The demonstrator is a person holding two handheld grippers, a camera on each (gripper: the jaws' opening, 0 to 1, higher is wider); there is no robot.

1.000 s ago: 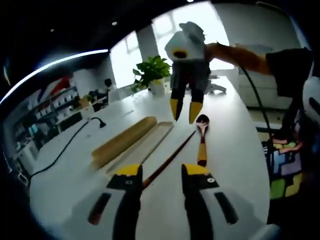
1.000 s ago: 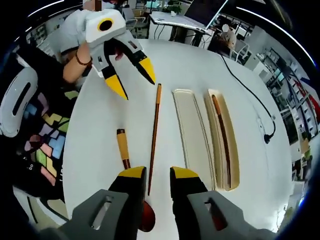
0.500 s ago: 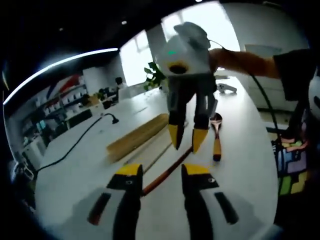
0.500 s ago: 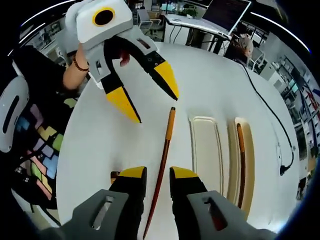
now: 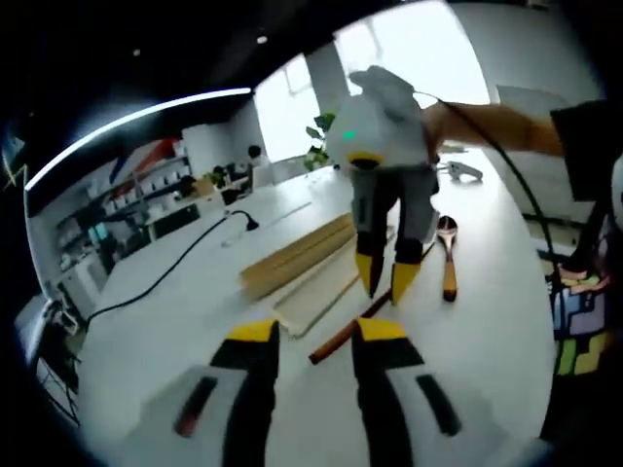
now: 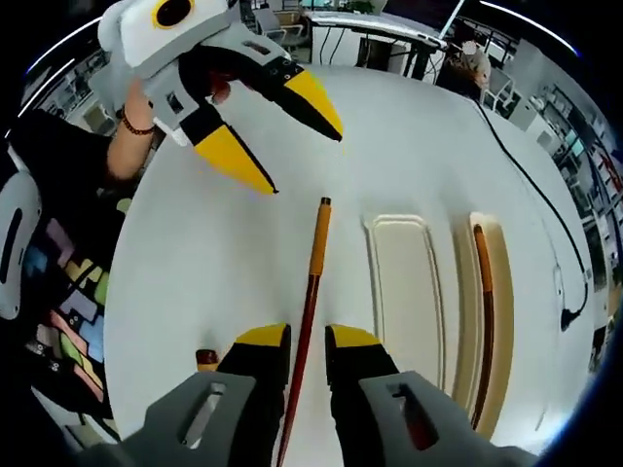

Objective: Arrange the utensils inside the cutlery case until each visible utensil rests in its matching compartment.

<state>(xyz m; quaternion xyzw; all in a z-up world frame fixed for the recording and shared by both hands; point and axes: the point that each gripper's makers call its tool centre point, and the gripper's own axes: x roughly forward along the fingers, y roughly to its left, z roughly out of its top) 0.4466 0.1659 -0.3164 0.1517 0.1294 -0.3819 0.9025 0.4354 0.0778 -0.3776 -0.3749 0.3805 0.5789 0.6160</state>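
two grippers are over the table (image 6: 224,253) with one chopstick (image 6: 310,282) loose beside the case (image 6: 401,282): my right gripper (image 6: 295,338) has its jaws a little apart either side of that stick, not yet clamped on it, and my left gripper (image 6: 282,131) hangs open above the stick's orange end. the other chopstick (image 6: 484,302) already lies in the far tray (image 6: 465,292), and the spoon (image 5: 448,263) rests on the table near the case. if i close off-centre the thin stick may roll or pivot away, or my left tips could knock its free end.
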